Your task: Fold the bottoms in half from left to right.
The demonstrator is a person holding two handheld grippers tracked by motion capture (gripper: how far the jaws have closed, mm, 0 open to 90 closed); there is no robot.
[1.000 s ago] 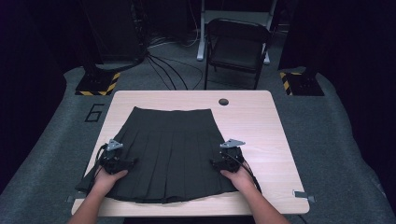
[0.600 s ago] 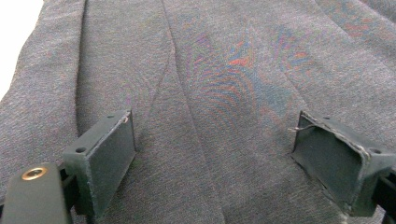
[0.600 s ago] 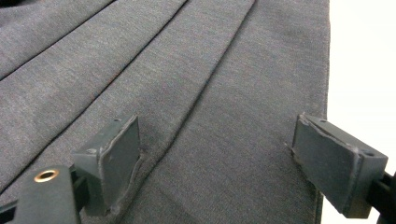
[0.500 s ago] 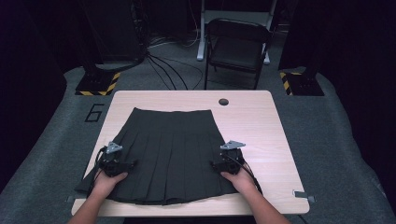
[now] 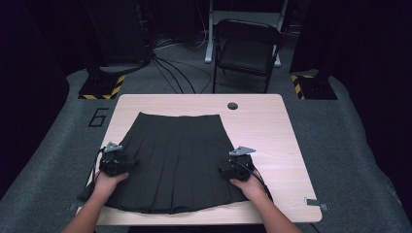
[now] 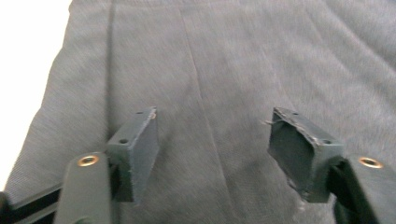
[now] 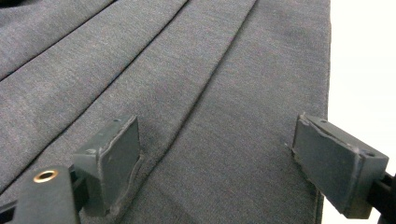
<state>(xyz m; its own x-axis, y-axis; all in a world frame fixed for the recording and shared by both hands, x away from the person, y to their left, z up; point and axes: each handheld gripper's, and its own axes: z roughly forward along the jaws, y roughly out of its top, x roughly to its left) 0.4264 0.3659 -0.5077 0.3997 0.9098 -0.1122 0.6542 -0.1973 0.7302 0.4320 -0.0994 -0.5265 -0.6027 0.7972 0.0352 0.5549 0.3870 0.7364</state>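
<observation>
fingers (image 6: 140, 149) of the left gripper (image 6: 212, 154) spread wide, nothing clamped between them, only dark pleated cloth lying in the gap. same on the other side: right gripper (image 7: 233, 168) with fingers (image 7: 112, 161) set well apart, empty, one down on a pleat fold, the other at the cloth's side edge where the pale worktop (image 7: 364, 60) starts.

seen from the high view: dark pleated skirt (image 5: 177, 150) spread flat on the light wood worktop (image 5: 272, 126), waistband toward the far edge, hem toward the near edge, a corner of the hem hanging off the near left side. left gripper (image 5: 114, 162) on the skirt's left edge, held by the left hand (image 5: 108, 182); right gripper (image 5: 238, 167) on the skirt's right edge, held by the right hand (image 5: 250, 187). grey three-cornered plate on top of each. forearms coming in from the bottom. grippers well apart, roughly level with each other, both over the lower half of the skirt.

small round hole (image 5: 232, 105) in the worktop just beyond the waistband, off to the right. folding chair (image 5: 248, 48) past the far edge, on a grey floor mat (image 5: 340, 136) with a "6" (image 5: 98, 117) marked at the left, cables (image 5: 170, 68) trailing behind.
</observation>
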